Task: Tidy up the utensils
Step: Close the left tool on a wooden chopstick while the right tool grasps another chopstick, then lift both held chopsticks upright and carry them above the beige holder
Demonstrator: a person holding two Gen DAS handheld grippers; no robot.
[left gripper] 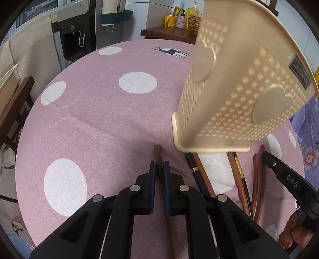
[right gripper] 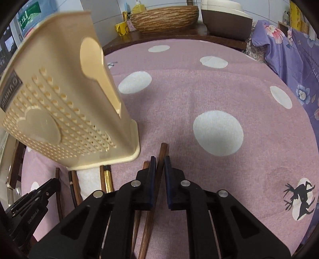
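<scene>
Left hand-held gripper (left gripper: 159, 169) shut tight on one brown chopstick (left gripper: 157, 153), its tip poking out past the pads. Right hand-held gripper (right gripper: 159, 165) pinched narrow on another brown chopstick (right gripper: 163, 151), with a second stick (right gripper: 145, 166) lying right beside the left pad. Might slip or swing, since each thin stick is held near one end only. Might drag that neighbor stick along too. More loose chopsticks (left gripper: 257, 179) spread on the pink dotted table (left gripper: 89, 119) between both grippers, some tucked under the base of the cream holder (left gripper: 229, 111). Holder close by, tall and in the way, easy to bump or tip. Woven basket (right gripper: 165, 18) and yellow cup (left gripper: 169, 21) far behind, well apart.
</scene>
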